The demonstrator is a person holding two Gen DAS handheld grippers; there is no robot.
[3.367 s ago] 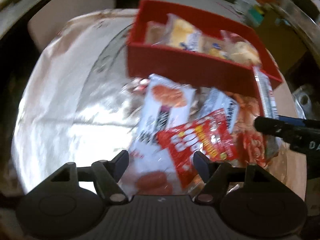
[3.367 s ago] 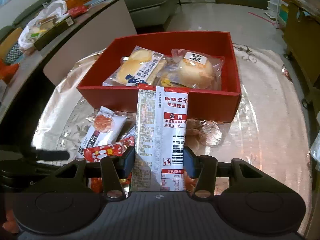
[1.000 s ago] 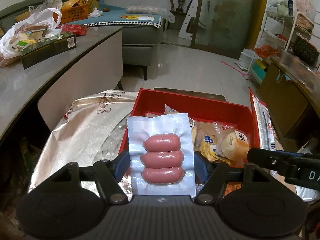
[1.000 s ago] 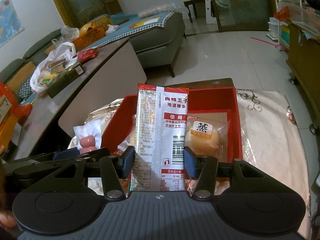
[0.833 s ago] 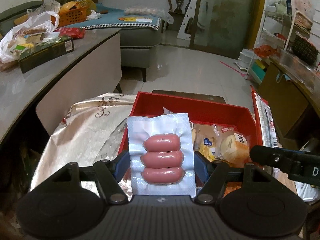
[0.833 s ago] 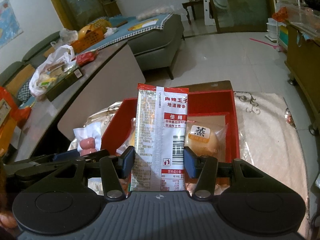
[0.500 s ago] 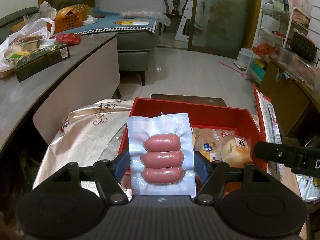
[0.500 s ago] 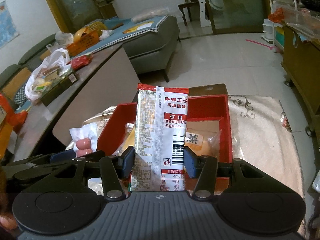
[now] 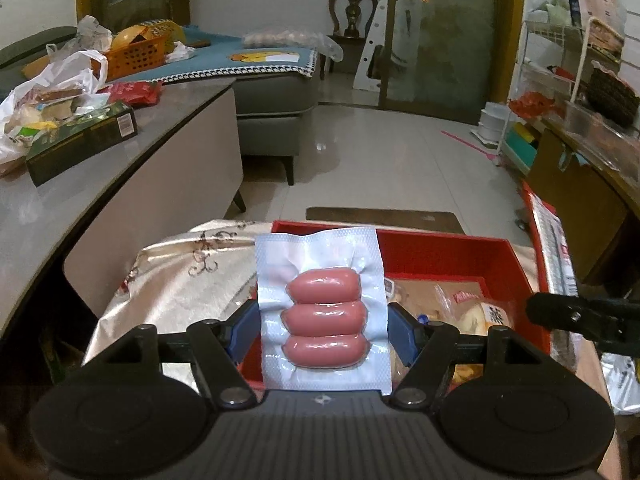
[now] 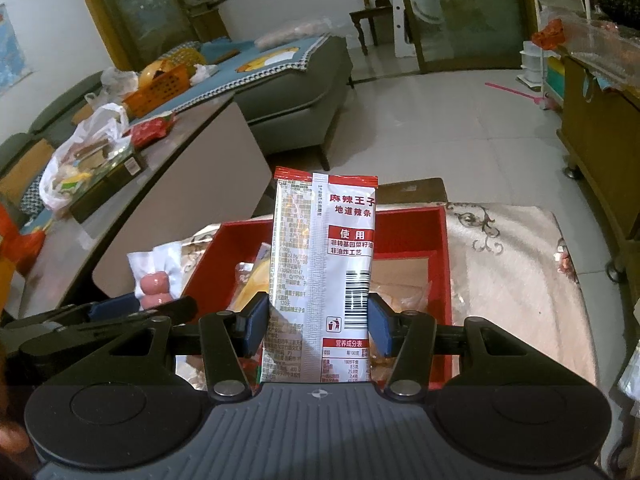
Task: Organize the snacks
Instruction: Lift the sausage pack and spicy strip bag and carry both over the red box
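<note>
My left gripper (image 9: 324, 330) is shut on a clear vacuum pack of three pink sausages (image 9: 325, 316) and holds it upright above the near left of a red box (image 9: 448, 248). My right gripper (image 10: 318, 326) is shut on a tall silver and red spicy strip packet (image 10: 322, 276), upright above the same red box (image 10: 410, 226). The box holds wrapped buns and bread (image 9: 486, 314). The sausage pack also shows at the left of the right wrist view (image 10: 158, 274), and the strip packet at the right edge of the left wrist view (image 9: 554, 252).
The box stands on a table with a shiny patterned cloth (image 10: 516, 264). A grey counter (image 9: 100, 160) to the left carries bags and a green box (image 9: 84, 140). A sofa (image 9: 272, 92) and tiled floor lie beyond. A wooden cabinet (image 10: 600, 132) stands at the right.
Both grippers have risen and tilted up, so the box sits lower in view and more room shows. Earlier the left gripper was open over loose packets; it now holds the sausage pack.
</note>
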